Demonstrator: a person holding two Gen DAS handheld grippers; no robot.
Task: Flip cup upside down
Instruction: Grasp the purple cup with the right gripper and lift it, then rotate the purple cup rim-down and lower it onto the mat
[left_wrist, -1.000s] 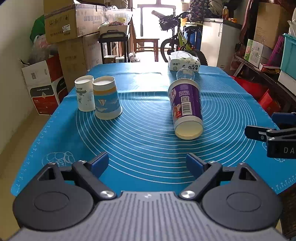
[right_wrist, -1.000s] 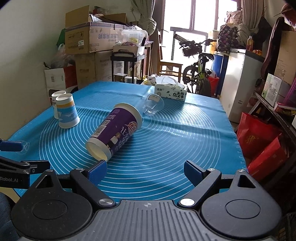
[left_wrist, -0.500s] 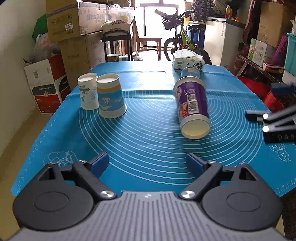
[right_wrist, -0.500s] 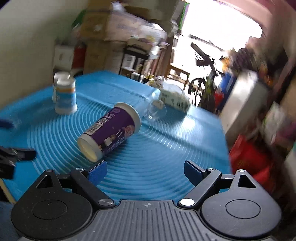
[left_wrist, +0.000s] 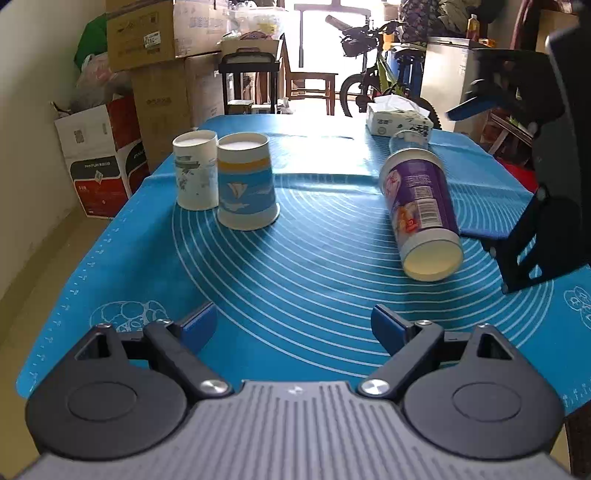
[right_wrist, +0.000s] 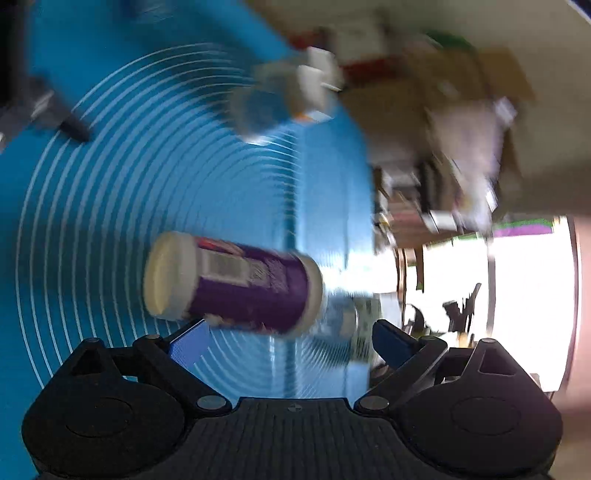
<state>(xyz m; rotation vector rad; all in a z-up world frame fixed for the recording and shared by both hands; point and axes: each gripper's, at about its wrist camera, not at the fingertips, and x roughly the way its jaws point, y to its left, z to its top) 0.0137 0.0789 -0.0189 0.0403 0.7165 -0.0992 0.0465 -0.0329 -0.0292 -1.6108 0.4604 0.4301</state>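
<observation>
A tall purple cup (left_wrist: 421, 210) lies on its side on the blue mat (left_wrist: 314, 280), its pale base toward me. In the blurred, rolled right wrist view the purple cup (right_wrist: 236, 284) lies just beyond my open right gripper (right_wrist: 291, 341), between the finger lines but untouched. My left gripper (left_wrist: 293, 323) is open and empty near the mat's front edge. The right gripper's body (left_wrist: 546, 177) hangs above the mat to the right of the cup, turned sideways. A clear glass cup (left_wrist: 406, 138) lies behind the purple one.
Two paper cups stand upside down at the left: a white one (left_wrist: 195, 170) and a blue-and-white one (left_wrist: 245, 181). A tissue box (left_wrist: 399, 120) sits at the far edge. Cardboard boxes (left_wrist: 103, 155) stand left of the table, a bicycle (left_wrist: 369, 81) behind.
My right gripper has risen, rolled about a quarter turn and closed in over the purple cup. My left gripper has barely moved. The cups have not moved.
</observation>
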